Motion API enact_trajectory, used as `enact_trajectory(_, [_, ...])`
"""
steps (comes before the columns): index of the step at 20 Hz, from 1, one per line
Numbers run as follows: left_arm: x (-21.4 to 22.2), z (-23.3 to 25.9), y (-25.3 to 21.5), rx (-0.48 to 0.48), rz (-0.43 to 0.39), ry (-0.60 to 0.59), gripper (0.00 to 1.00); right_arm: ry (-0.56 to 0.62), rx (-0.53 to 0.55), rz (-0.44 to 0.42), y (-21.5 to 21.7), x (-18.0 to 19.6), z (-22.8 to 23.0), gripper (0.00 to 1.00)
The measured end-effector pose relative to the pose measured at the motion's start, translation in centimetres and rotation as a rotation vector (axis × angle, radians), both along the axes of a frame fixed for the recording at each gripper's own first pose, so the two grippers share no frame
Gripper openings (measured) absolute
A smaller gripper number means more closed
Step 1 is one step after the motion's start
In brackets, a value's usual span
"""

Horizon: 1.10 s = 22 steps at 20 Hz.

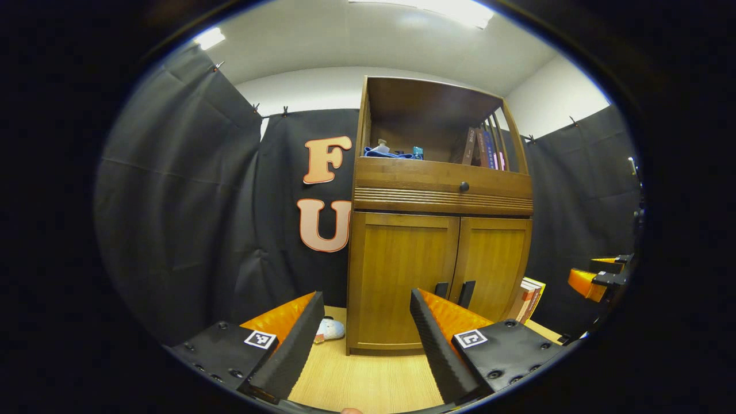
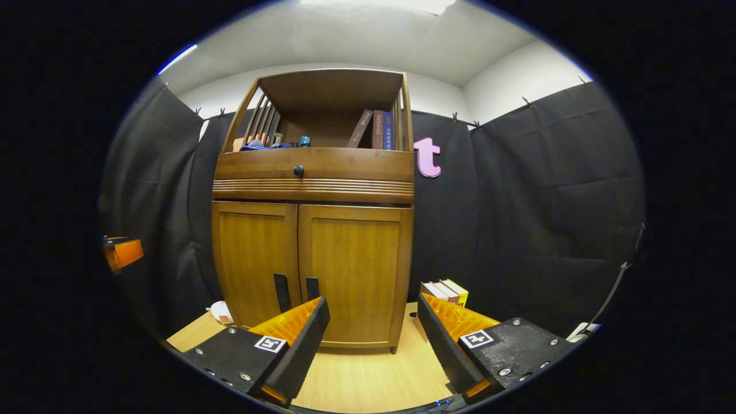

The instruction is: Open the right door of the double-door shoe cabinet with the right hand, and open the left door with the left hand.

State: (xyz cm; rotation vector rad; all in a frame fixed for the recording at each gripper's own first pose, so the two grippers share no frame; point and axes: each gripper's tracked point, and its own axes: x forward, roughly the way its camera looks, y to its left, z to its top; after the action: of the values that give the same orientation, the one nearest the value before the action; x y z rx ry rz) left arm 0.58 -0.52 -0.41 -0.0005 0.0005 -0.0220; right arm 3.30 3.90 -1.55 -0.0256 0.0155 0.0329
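both doors of the shoe cabinet (image 2: 313, 230) are closed, left door (image 1: 402, 276) and right door (image 2: 351, 270) alike. left gripper (image 1: 365, 339) and right gripper (image 2: 371, 345) hover in front, jaws released, well apart from the handles (image 2: 296, 293).

Black cloth (image 2: 546, 218) draped the booth's sides beneath a white wall (image 1: 310, 89) and a white ceiling (image 2: 356, 40) with a bright light (image 1: 454, 8) at the frame's top, while a pale wooden floor (image 1: 368, 379) lay along the bottom centre.
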Motion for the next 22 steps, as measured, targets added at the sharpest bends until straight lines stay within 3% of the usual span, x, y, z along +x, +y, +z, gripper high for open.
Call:
enact_trajectory(14, [-1.4,0.0,5.4,0.022,0.106,-0.005,0.93,0.097,0.03,0.137,9.2,11.9,-10.0,0.94])
enact_trajectory(17, [-1.7,-0.6,6.6,0.038,0.138,0.011,0.97,0.112,0.04,0.154,10.9,14.7,-11.5,0.94])
enact_trajectory(18, [-1.8,-0.7,7.0,0.037,0.148,0.015,0.93,0.113,0.034,0.153,11.3,15.5,-12.0,0.94])
enact_trajectory(22, [-1.8,-1.6,8.3,0.041,0.186,0.031,0.93,0.146,0.038,0.156,12.3,19.2,-14.2,0.94])
